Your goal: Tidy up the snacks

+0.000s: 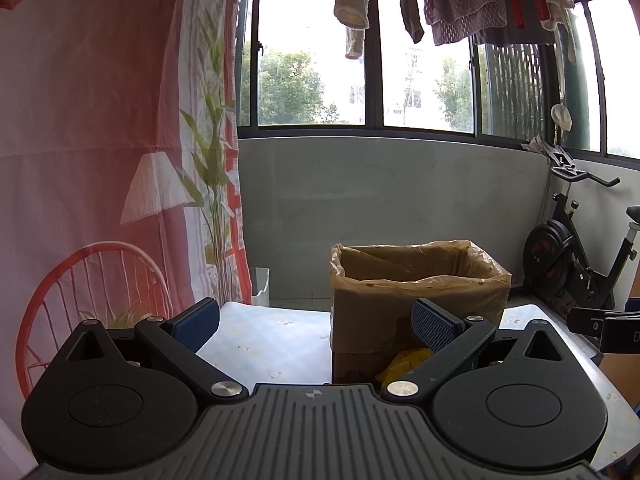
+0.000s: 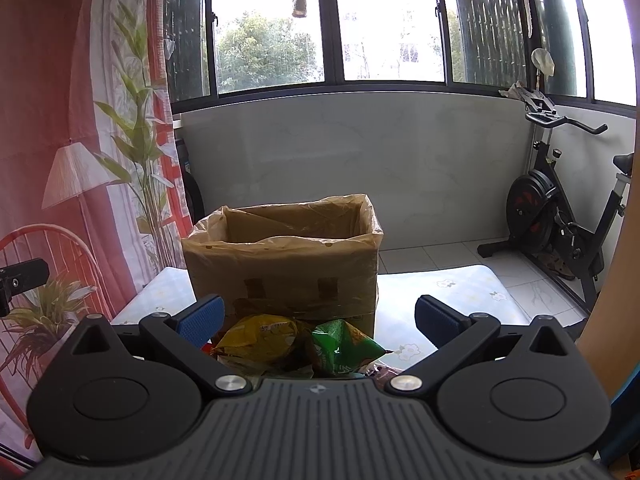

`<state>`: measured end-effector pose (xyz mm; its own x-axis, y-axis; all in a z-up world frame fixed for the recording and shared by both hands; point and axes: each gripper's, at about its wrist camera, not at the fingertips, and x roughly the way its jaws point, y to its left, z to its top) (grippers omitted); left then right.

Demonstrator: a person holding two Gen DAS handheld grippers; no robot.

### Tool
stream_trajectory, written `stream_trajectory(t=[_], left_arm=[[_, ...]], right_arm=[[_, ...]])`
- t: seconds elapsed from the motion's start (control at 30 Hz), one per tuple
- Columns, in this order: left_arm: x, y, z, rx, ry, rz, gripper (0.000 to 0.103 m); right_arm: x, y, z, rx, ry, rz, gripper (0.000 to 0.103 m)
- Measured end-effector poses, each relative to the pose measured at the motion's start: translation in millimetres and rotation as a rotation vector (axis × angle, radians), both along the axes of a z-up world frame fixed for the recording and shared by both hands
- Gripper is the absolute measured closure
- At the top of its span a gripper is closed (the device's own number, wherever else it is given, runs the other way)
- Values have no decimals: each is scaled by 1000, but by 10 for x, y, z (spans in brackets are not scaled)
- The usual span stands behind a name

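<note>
A cardboard box [image 2: 284, 276] lined with a clear plastic bag stands on a table with a pale floral cloth [image 2: 460, 292]; it also shows in the left wrist view [image 1: 400, 304]. A yellow snack bag [image 2: 260, 340] and a green snack bag [image 2: 344, 346] lie in front of the box, just below my right gripper [image 2: 318, 322], which is open and empty. A bit of the yellow bag [image 1: 404, 362] shows in the left wrist view beside the right finger. My left gripper [image 1: 316, 326] is open and empty, left of the box.
A printed curtain [image 1: 100, 140] hangs at the left. An exercise bike [image 2: 560, 216] stands at the right on the tiled floor. A low grey wall [image 2: 360, 168] with windows is behind. Laundry [image 1: 460, 4] hangs overhead. A white bin [image 1: 260, 286] stands behind the table.
</note>
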<state>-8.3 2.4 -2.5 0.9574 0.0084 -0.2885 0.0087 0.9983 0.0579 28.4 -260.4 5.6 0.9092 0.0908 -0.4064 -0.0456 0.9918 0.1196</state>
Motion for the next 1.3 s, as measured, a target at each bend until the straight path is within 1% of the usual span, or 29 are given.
stream_trajectory(t=[1.3], left_arm=[[22,3,-32,-1,2,-1,0]], right_arm=[[4,-9,-16,1,5,-2,0]])
